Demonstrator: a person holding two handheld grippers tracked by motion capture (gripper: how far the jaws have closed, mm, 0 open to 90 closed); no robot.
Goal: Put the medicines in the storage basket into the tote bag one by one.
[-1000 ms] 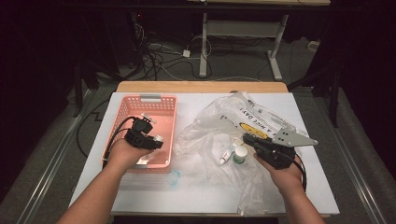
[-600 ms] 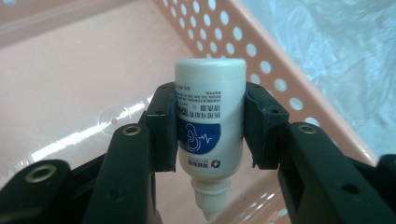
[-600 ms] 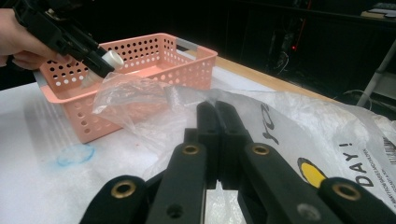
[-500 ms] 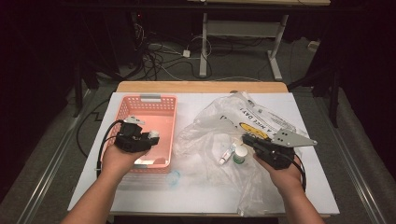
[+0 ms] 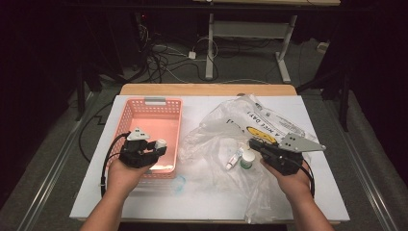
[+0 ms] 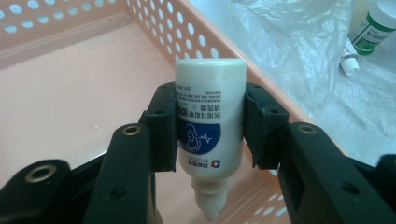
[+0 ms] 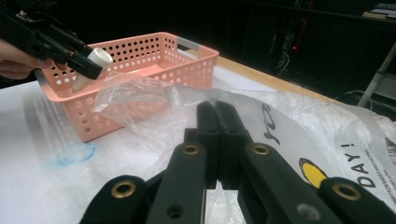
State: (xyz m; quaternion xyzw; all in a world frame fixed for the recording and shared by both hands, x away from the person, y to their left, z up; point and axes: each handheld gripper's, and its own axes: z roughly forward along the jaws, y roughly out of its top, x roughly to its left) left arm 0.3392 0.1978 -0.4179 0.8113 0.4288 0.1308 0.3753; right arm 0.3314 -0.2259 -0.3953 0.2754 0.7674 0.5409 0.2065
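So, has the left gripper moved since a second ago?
Yes. The left gripper, shut on the white bottle, has shifted leftward over the pink basket, from near its right wall toward its left side.

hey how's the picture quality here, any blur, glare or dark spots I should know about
High view: table brightly lit, room behind nearly black. Left gripper view: bottle sharp, its cap glaring; plastic bag washed out. Right gripper view: pink basket clear, near jaws soft, background dark.
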